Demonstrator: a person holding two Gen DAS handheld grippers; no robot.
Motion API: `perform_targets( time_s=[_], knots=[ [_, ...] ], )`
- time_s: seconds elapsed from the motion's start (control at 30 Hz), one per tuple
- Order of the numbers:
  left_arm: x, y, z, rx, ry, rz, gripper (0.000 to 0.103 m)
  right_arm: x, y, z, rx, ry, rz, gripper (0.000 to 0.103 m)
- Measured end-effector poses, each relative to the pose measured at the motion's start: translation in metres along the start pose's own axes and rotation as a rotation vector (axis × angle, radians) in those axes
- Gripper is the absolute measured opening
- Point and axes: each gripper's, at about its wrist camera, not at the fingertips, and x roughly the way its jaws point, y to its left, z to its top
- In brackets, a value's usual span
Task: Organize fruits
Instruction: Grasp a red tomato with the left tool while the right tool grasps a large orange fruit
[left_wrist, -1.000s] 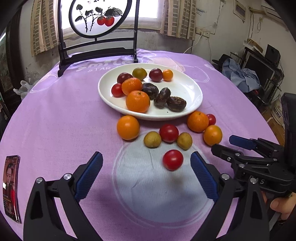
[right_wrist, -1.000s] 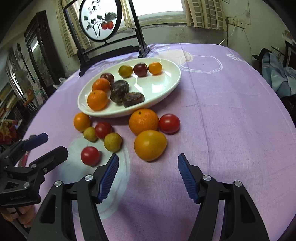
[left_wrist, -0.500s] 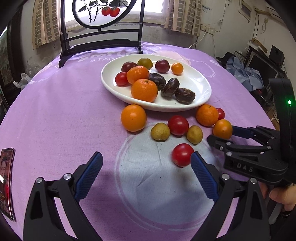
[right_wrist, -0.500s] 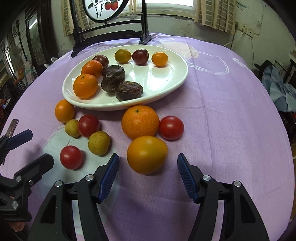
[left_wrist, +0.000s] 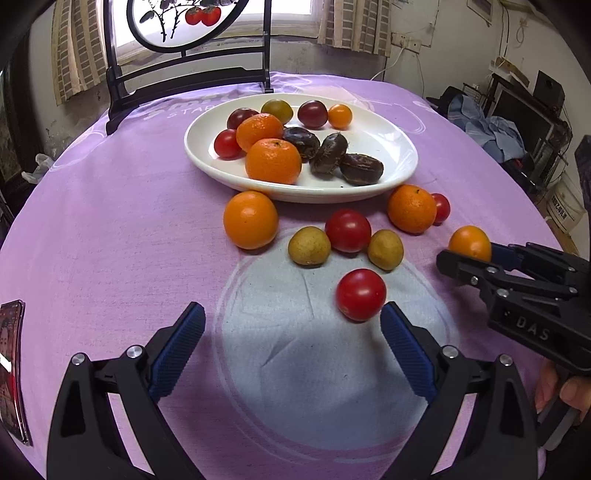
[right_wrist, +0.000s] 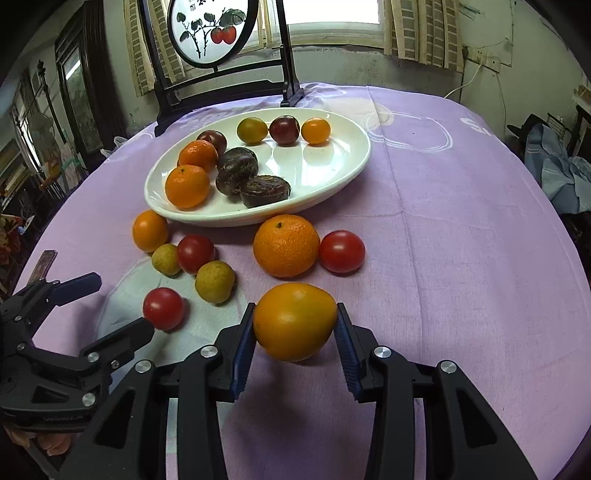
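Observation:
A white oval plate (left_wrist: 388, 147) (right_wrist: 332, 162) holds oranges, dark fruits and small tomatoes. Loose fruit lies in front of it on the purple cloth. My right gripper (right_wrist: 294, 325) is shut on an orange-yellow fruit (right_wrist: 293, 321), which also shows in the left wrist view (left_wrist: 470, 242) between the right gripper's fingers. My left gripper (left_wrist: 291, 343) is open and empty, with a red tomato (left_wrist: 361, 294) just ahead of its right finger. The left gripper shows in the right wrist view (right_wrist: 107, 310) at the left.
An orange (right_wrist: 286, 245), red tomatoes (right_wrist: 342, 251) (right_wrist: 195, 253), two yellow-green fruits (right_wrist: 215, 281) (right_wrist: 166, 259) and a smaller orange (right_wrist: 149, 230) lie before the plate. A black screen stand (right_wrist: 221, 85) stands behind it. A phone (left_wrist: 11, 369) lies at the left edge.
My right gripper moved forward and closed on the orange-yellow fruit. My left gripper moved nearer the fruit and stayed open.

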Motion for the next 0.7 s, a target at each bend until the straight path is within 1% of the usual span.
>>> perform_targets(
  time_s=[0.13,0.33,0.47,0.53,0.6,0.67,0.7],
  knots=[
    [0.002,-0.002,-0.001,0.005,-0.003,0.013,0.094,-0.006,-0.004,-0.002,0.013,-0.015,0.017,0.042],
    [0.005,-0.009,-0.002,0.018,0.018,0.024,0.093,-0.013,-0.001,-0.003,0.000,-0.032,0.036,0.042],
    [0.009,-0.023,-0.003,0.054,0.052,0.008,0.078,-0.020,-0.001,-0.004,-0.004,-0.046,0.046,0.042],
    [0.013,-0.029,-0.003,0.073,0.069,0.013,0.073,-0.022,-0.002,-0.005,-0.001,-0.051,0.051,0.042],
    [0.012,-0.035,-0.002,0.094,0.061,0.023,0.068,-0.024,-0.004,-0.005,0.002,-0.054,0.054,0.042],
    [0.014,-0.040,0.002,0.103,0.066,0.015,0.058,-0.025,-0.005,-0.006,0.008,-0.056,0.057,0.042],
    [0.015,-0.041,0.004,0.101,0.070,0.008,0.056,-0.024,-0.006,-0.005,0.011,-0.054,0.057,0.042]
  ],
)
